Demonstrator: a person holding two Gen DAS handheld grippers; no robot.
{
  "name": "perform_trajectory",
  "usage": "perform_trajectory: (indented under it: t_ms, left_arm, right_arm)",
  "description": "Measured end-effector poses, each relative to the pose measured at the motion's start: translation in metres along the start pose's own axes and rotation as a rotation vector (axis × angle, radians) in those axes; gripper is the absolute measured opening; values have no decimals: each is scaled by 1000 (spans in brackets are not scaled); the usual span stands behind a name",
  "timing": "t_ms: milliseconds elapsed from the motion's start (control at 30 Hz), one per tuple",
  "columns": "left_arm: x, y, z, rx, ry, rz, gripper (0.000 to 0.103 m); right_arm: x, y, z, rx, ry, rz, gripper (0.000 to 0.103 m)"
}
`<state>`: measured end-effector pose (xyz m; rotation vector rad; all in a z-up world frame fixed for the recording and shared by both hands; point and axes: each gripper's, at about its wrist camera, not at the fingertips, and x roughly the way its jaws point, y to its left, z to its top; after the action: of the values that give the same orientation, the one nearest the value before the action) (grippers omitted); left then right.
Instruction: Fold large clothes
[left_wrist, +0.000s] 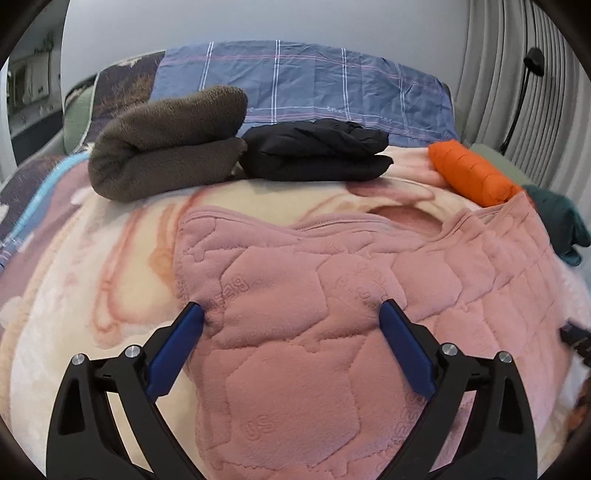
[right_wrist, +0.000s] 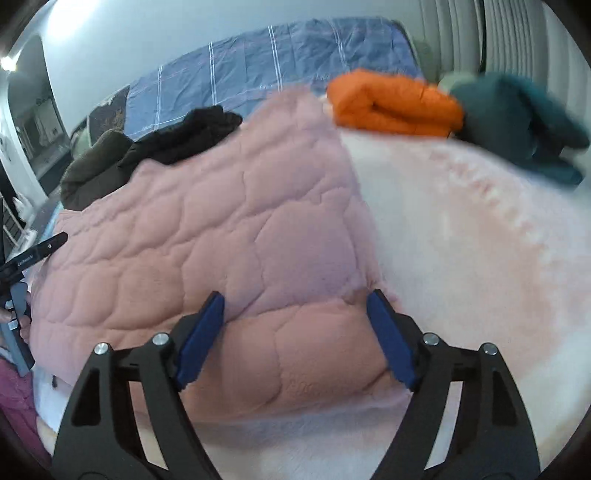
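Already spread on the pale blanket (left_wrist: 92, 266) of the bed, the pink quilted garment (left_wrist: 314, 314) lies with its long axis running side to side, from a zipped edge at the left toward the orange bundle (left_wrist: 472, 173) at the far right.

Leftmost, the left gripper (left_wrist: 291, 314) stands with its jaws wide apart and nothing between the blue pads (left_wrist: 177, 347); it points forward and down over the garment's left portion, the tips at or just above the fleece, though real contact cannot be told. The cloth lies directly ahead of it and under it.

Further right, the right gripper (right_wrist: 295, 302) is likewise spread wide and empty, poised over the near right corner of the pink quilted garment (right_wrist: 221, 229), where its edge meets the pale blanket (right_wrist: 461, 258). That corner falls between the two fingers, so this hand seems nearer to a graspable edge; the right view is blurred.

Beyond the garment, from left to right, sit a folded brown fleece (left_wrist: 166, 144), a folded black piece (left_wrist: 317, 151), the orange bundle and a dark teal garment (left_wrist: 561, 218). Judging by these, the pink piece is the one now in hand, with its fold barely begun.
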<state>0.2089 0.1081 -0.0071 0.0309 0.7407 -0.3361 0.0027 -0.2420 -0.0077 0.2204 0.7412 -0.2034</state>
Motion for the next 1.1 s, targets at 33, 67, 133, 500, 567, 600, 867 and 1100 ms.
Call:
perform_trajectory:
  t_ms: [33, 67, 133, 500, 567, 600, 867, 1100]
  left_arm:
    - [0, 1, 0, -4, -1, -2, 97]
    - [-1, 3, 1, -13, -2, -8, 97]
    - [-5, 6, 2, -29, -10, -24, 97]
    - [-60, -6, 2, -5, -151, -189, 97]
    - [-39, -15, -7, 11, -71, -196, 97]
    - [-24, -18, -10, 23, -13, -171, 97]
    - [-54, -12, -3, 59, -83, -187, 98]
    - [-48, 39, 39, 56, -58, -42, 98]
  right_arm:
    - [-9, 6, 1, -19, -17, -17, 80]
    - [-18, 13, 0, -45, -27, -25, 80]
    - [-33, 18, -3, -53, -36, -3, 80]
    - [8, -1, -8, -17, 15, -46, 81]
    - [21, -2, -10, -4, 62, -58, 82]
    - [24, -2, -10, -3, 67, -61, 84]
    - [-14, 20, -10, -57, -39, -112, 84]
    - [-62, 154, -52, -534, -225, 96, 84]
